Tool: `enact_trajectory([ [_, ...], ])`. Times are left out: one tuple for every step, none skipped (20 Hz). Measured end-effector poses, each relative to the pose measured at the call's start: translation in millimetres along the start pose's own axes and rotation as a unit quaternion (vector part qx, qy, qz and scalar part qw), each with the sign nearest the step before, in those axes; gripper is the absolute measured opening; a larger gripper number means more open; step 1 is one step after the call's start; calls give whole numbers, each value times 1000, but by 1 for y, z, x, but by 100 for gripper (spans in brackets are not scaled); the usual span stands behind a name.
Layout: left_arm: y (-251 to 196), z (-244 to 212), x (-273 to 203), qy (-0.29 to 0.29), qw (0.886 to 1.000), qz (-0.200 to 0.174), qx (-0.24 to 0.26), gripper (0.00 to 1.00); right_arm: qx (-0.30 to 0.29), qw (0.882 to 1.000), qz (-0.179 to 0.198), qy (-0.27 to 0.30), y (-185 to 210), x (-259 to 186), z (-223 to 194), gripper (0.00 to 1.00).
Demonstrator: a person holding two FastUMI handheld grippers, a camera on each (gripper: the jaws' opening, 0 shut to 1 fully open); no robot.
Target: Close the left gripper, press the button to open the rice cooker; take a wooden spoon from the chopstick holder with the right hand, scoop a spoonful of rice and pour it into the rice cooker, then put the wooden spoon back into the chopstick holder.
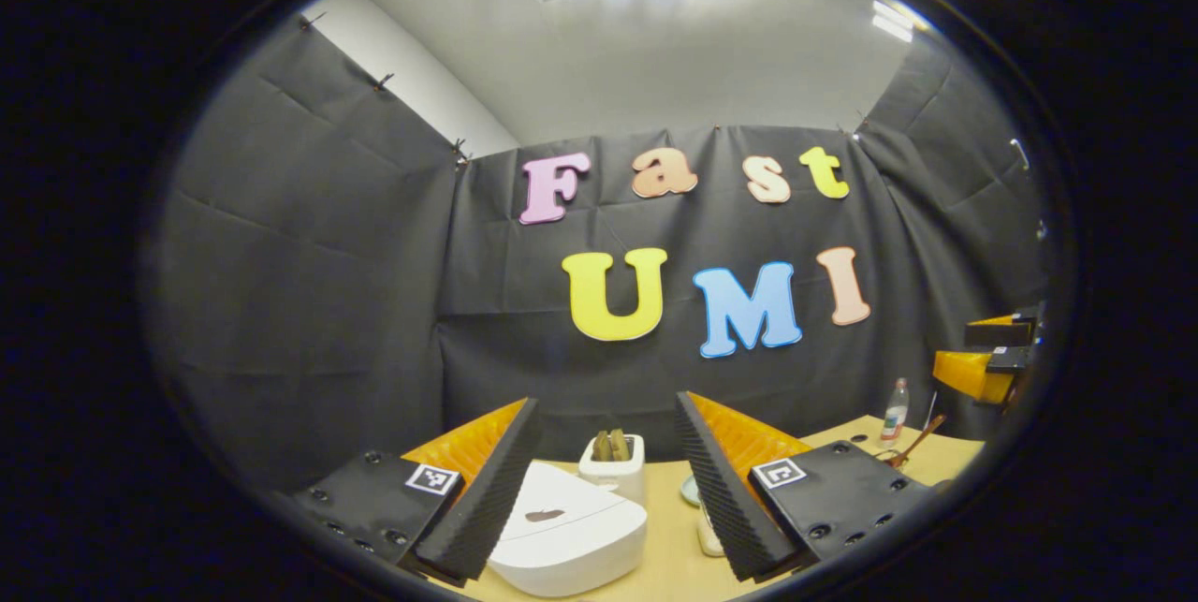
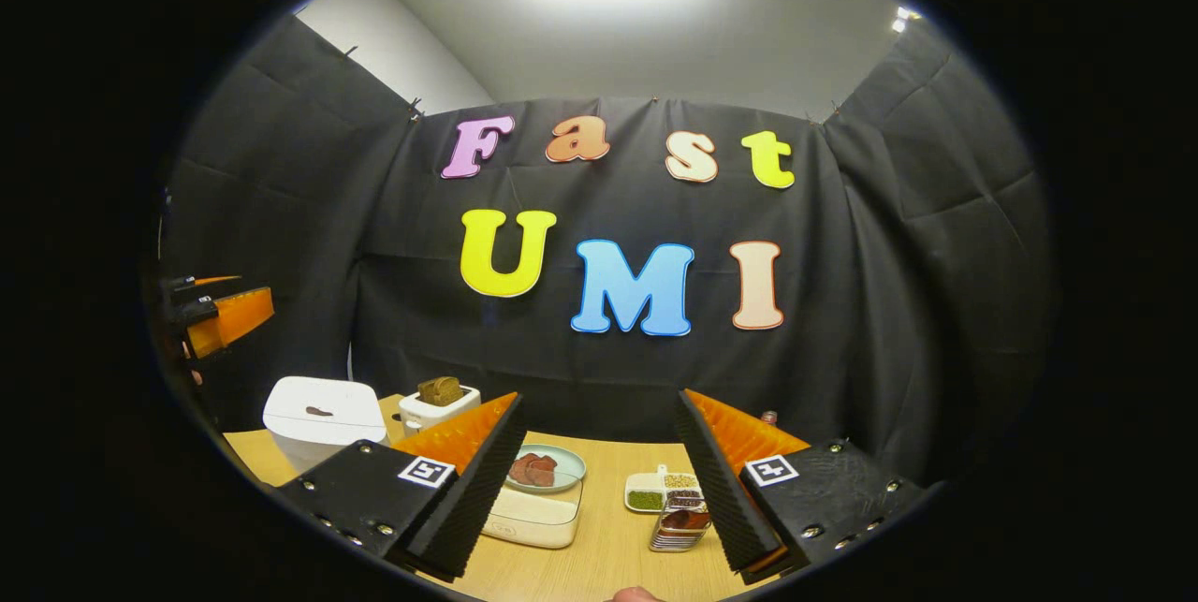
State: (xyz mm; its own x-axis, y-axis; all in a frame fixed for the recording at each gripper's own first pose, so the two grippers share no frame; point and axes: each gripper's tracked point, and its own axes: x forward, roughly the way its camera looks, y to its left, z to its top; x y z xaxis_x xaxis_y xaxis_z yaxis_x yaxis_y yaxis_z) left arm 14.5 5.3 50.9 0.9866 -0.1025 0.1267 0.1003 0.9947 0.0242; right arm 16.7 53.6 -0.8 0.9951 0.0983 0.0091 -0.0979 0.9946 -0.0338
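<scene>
- Cooker point(image 1: 567, 532) sits lid down at the table's point(image 1: 669, 546) left, front toward the left gripper point(image 1: 606, 490) — jaws apart, above it.
- Holder point(image 1: 615, 468) stands upright just behind the cooker; spoon handles point up.
- Right gripper point(image 2: 599, 490) — jaws apart, holding nothing — hangs over bare table before the plate point(image 2: 546, 468) and box point(image 2: 533, 516).

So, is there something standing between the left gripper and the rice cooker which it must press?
Nothing visible does. In the left gripper view the left gripper hangs open above the table, and the white rice cooker, lid down, lies directly between and below its fingers. The chopstick holder stands behind the cooker, not in front.
</scene>
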Motion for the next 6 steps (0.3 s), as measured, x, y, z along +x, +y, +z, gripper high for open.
enact_trajectory([
  [-1,1,-1,-1,1000,-2,2,93,1,1000,0,1,1,1,0,97],
  [-1,1,-1,-1,1000,-6,3,93,2,1000,1,2,2,1,0,97],
  [-3,1,-1,-1,1000,-11,3,93,3,1000,3,1,3,3,1,97],
  [-3,1,-2,0,1000,-14,5,93,3,1000,3,-1,4,3,3,97],
  [-3,0,-1,2,1000,-16,7,93,2,1000,3,-1,4,4,3,97],
  [-2,0,-1,3,1000,-16,8,100,1,1000,3,-1,5,4,3,97],
])
